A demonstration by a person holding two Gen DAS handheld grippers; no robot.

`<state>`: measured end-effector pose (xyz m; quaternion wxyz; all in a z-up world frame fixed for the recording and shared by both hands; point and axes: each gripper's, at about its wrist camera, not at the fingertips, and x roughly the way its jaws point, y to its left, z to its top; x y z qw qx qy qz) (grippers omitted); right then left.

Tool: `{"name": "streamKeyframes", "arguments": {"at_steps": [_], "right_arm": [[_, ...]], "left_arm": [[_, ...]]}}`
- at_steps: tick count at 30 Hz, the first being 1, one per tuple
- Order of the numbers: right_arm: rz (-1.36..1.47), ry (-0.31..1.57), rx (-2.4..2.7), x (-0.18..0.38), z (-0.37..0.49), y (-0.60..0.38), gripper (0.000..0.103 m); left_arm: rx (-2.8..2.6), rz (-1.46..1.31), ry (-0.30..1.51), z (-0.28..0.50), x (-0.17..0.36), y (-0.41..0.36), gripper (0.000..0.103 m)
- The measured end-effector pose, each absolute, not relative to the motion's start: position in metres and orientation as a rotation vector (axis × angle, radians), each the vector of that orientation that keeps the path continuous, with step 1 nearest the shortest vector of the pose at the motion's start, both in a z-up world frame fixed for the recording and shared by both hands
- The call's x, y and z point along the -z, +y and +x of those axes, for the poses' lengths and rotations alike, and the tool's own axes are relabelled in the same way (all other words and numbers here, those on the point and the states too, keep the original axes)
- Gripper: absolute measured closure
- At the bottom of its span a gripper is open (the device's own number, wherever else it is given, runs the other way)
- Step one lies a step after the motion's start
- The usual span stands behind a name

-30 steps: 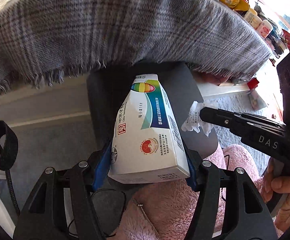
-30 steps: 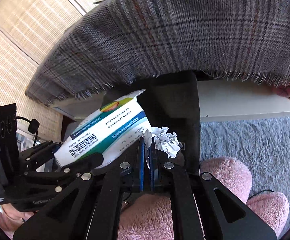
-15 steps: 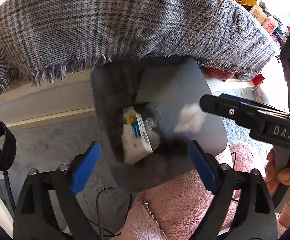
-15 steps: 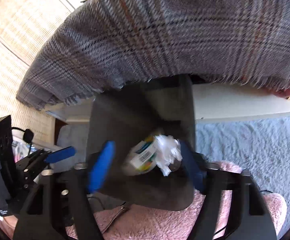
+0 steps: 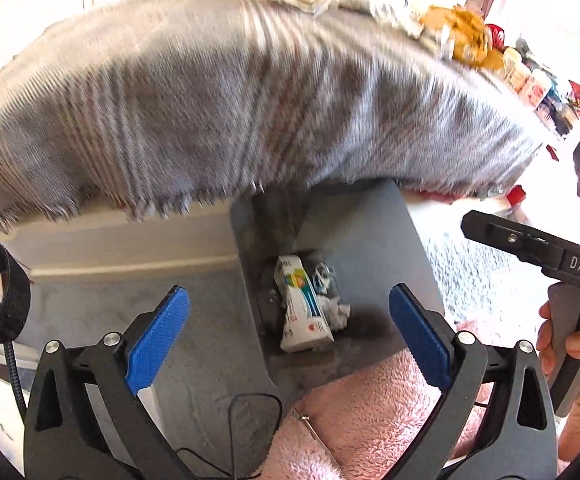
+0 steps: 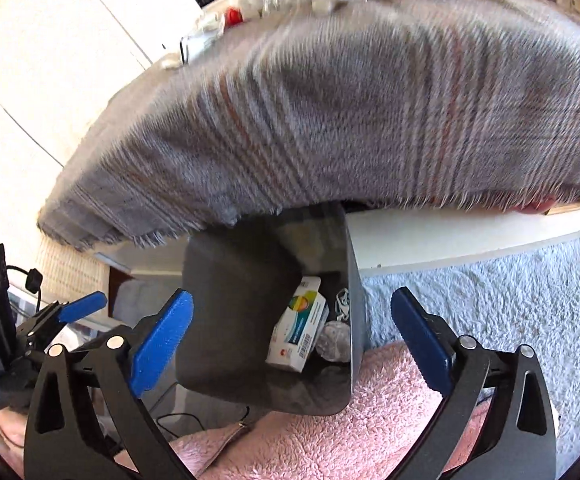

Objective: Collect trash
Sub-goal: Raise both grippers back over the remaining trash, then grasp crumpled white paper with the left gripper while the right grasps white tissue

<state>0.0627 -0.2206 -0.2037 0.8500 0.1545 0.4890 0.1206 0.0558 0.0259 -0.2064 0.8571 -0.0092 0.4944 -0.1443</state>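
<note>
Left gripper (image 5: 289,322) and right gripper (image 6: 292,326): jaws opening, nothing between them. Medicine box (image 6: 299,329) and what appears to be crumpled tissue (image 6: 333,340) lie inside grey bin (image 6: 230,320).

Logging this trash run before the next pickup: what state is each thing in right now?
Left tongs: opening, nothing between them.
Right tongs: opening, nothing between them.
Bin: no lid, holding trash.
Box: lying in the bin.
Crumpled paper: in the bin, beside the box.
Blanket: draped, its fringe over the bin's far edge.
</note>
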Motion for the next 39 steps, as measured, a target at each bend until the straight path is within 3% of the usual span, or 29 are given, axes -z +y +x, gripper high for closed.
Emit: {"name": "streamKeyframes", "arguments": {"at_steps": [13,22,28,31,39], "right_arm": [[0.302,0.868,-0.232,0.126,0.098,-0.236,0.003],[0.291,0.837,-0.194,0.109,0.158,-0.247,0.005],[0.268,0.848,-0.219,0.112,0.194,-0.242,0.032],[0.252,0.859,-0.213,0.116,0.207,-0.24,0.044],[0.239,0.869,-0.205,0.122,0.217,-0.243,0.058]], "left_arm": [[0.309,-0.028,0.854,0.1,0.126,0.023,0.008],[0.317,-0.012,0.794,0.155,0.098,0.01,0.008],[0.331,0.0,0.809,0.192,0.102,-0.001,0.009],[0.339,0.005,0.823,0.211,0.105,-0.007,0.016],[0.374,0.003,0.863,0.251,0.12,-0.026,0.024]]}}
